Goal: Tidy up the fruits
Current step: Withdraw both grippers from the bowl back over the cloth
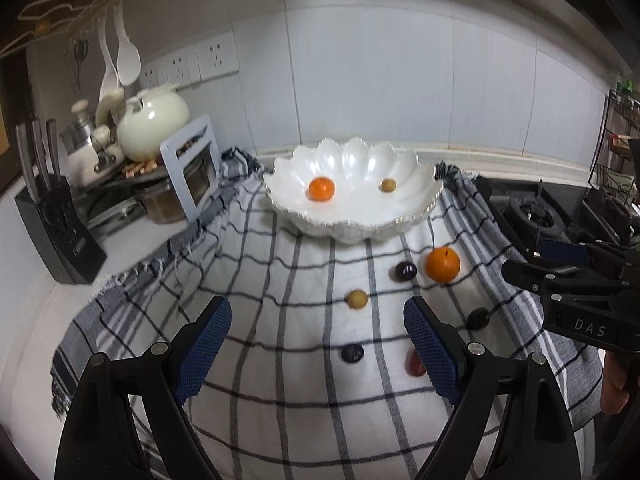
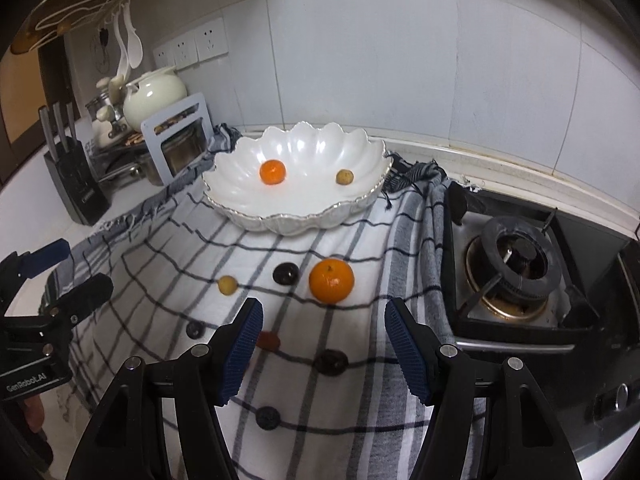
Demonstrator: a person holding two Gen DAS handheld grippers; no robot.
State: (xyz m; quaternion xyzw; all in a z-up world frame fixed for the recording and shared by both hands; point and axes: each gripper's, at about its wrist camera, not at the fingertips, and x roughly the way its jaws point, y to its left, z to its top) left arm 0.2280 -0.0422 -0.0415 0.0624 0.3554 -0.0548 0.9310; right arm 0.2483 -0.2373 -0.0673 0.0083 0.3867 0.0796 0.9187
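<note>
A white scalloped bowl [image 1: 416,200] [image 2: 360,200] stands at the back of a checked cloth [image 1: 280,360] [image 2: 340,420]. Inside it lie a small orange [image 1: 321,189] [image 2: 272,172] and a small yellow-brown fruit [image 1: 387,185] [image 2: 344,177]. On the cloth lie a larger orange [image 1: 442,265] [image 2: 331,281], a yellow fruit [image 1: 357,299] [image 2: 227,285], several dark fruits [image 1: 405,271] [image 2: 285,273] and a red one [image 1: 414,364] [image 2: 267,340]. My left gripper [image 1: 318,344] hovers open over the cloth's middle, nothing between its fingers. My right gripper [image 2: 324,348] hangs open just short of the larger orange.
A knife block [image 1: 60,232] [image 2: 76,188], pots, a cream teapot [image 1: 154,122] [image 2: 154,98] and a grey rack [image 1: 192,168] crowd the counter's left. A gas burner [image 2: 516,264] [image 1: 532,212] sits right of the cloth. A wire shelf [image 1: 616,140] stands far right.
</note>
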